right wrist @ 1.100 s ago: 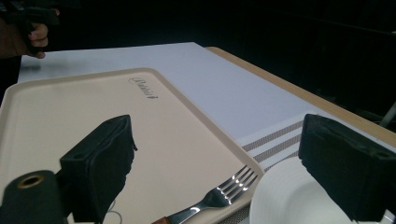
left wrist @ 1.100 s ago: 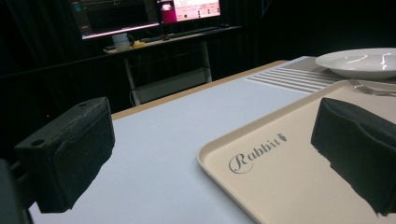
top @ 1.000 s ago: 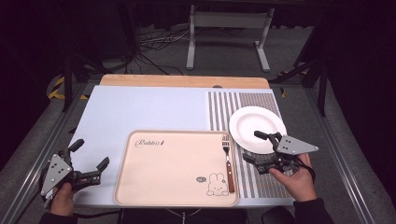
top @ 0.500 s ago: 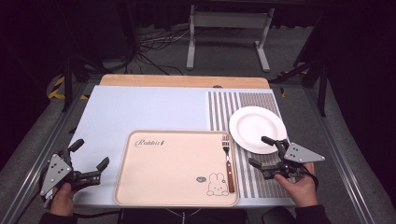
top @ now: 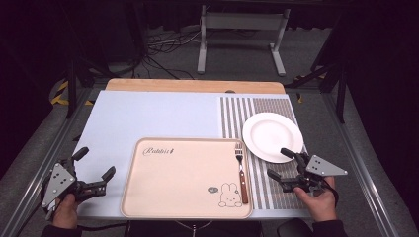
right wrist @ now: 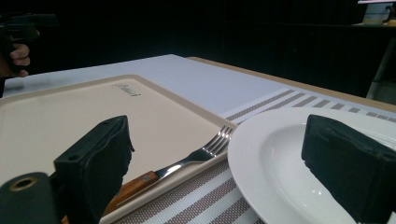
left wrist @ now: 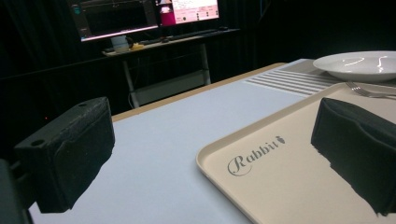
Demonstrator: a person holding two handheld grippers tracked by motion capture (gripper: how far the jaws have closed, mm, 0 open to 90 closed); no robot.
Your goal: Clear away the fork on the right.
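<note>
Drawing back toward the table's near right corner, the right gripper point(top: 283, 167) sits with its jaws spread wide and empty, having slid away from the white plate point(top: 272, 136) over the last second, when its tips were closer to the plate's near rim. The fork point(top: 241, 170), wooden-handled, lies untouched along the right edge of the beige tray point(top: 183, 207), tines pointing toward the far side, just left of the gripper. In the right gripper view the fork point(right wrist: 187, 161) rests between the open jaws' line of sight, with the plate point(right wrist: 280, 163) close at right. The left gripper point(top: 94, 173) holds its place off the tray's left edge, jaws likewise parted and holding nothing; its view looks across the tray point(left wrist: 280, 186) toward the plate point(left wrist: 359, 65). The retreat suggests the right hand is lining up on either fork or plate, with no grasp yet made.
</note>
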